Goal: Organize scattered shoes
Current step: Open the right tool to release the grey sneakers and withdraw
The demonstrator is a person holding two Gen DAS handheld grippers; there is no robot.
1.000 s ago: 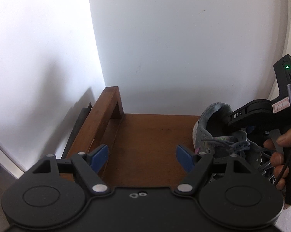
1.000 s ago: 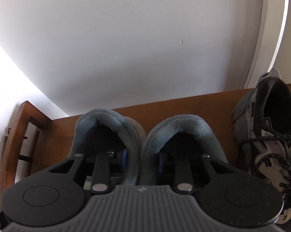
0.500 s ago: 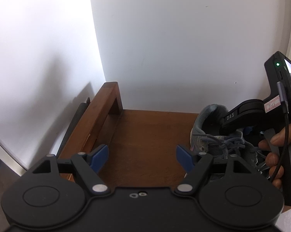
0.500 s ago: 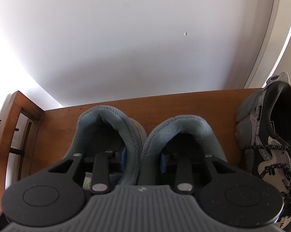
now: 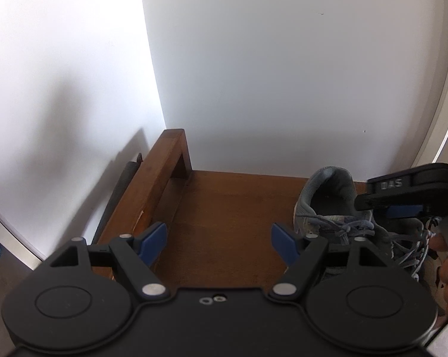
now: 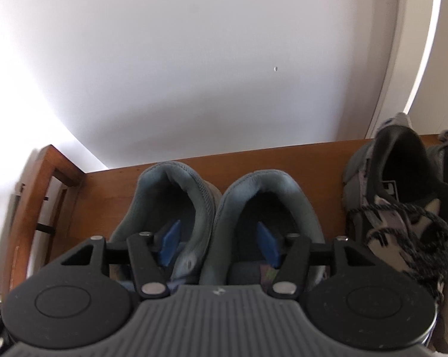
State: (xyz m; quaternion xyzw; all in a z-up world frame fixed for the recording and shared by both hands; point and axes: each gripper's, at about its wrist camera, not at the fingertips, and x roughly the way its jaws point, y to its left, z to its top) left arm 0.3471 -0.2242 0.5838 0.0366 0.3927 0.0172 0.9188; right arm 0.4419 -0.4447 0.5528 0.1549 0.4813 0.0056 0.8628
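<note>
Two grey-blue sneakers stand side by side on a wooden shelf, heels toward the wall: the left one and the right one. My right gripper is open, one blue finger inside each shoe's opening, straddling their touching inner collars. In the left wrist view the left sneaker shows with the right gripper's finger above it. My left gripper is open and empty over the bare shelf, left of the sneakers.
A grey, black and white sneaker with dark laces stands on the shelf right of the pair. The shelf's raised wooden side rail is at the left end. A white wall is right behind the shelf.
My right gripper's fingers have spread apart, letting go of the pinched inner collars of the two sneakers, which now rest on the shelf. The left gripper has barely moved.
</note>
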